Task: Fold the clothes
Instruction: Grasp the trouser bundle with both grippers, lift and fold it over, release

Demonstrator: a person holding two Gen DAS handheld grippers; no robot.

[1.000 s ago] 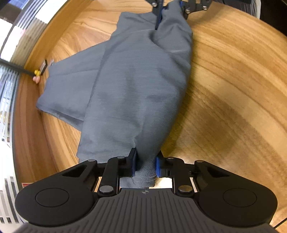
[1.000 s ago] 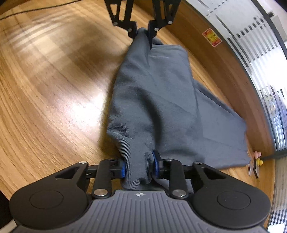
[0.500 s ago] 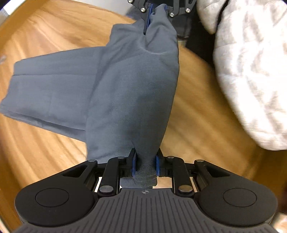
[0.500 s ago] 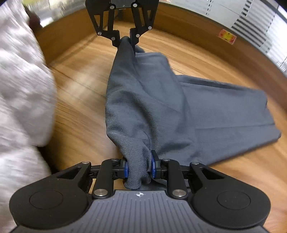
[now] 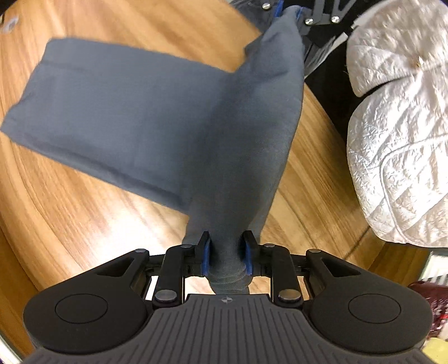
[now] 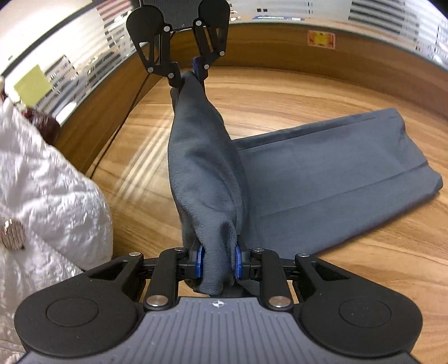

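Note:
A dark grey garment [image 5: 156, 112] [image 6: 322, 170] is stretched in the air between my two grippers, one end bunched in each. Its long free part trails flat over the wooden table [image 5: 70, 210] [image 6: 294, 92]. My left gripper [image 5: 226, 253] is shut on one bunched end, and it shows again at the far end in the right wrist view as the left gripper [image 6: 189, 74]. My right gripper [image 6: 217, 261] is shut on the other end, and the left wrist view catches the right gripper [image 5: 289, 11] at its top edge.
A person in a white quilted jacket [image 5: 397, 126] [image 6: 47, 196] stands at the table's near edge. A wooden rim and a glass partition with blinds [image 6: 392, 16] run behind the table. A red sticker [image 6: 321, 39] sits on that rim.
Both grippers have swung the garment round and lifted its held edge. The free part now trails further sideways over the table, and the person's white jacket has come further into view.

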